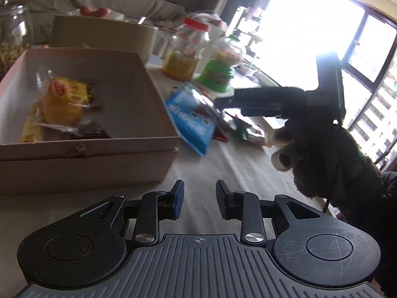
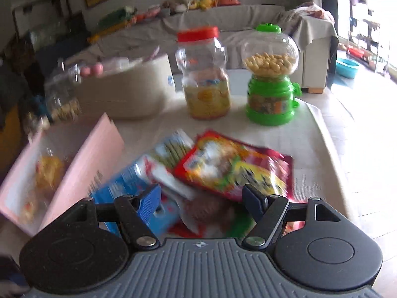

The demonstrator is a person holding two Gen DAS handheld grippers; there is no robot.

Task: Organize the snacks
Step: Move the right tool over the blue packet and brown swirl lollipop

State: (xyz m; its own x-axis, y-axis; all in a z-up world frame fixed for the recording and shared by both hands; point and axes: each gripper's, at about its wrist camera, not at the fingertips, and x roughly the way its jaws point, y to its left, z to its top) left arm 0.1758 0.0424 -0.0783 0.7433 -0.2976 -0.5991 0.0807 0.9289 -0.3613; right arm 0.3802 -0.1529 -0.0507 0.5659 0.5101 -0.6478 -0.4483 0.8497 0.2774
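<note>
The left hand-held gripper hovers part open over the white-clothed bench, holding nothing. Left of it stands an open pink cardboard box holding yellow-wrapped snacks. To its right, the right hand-held gripper stands open above a heap of snack packets, empty, a blue packet and a red packet below. Behind stand a red-lidded clear plastic jar and a green candy dispenser.
</note>
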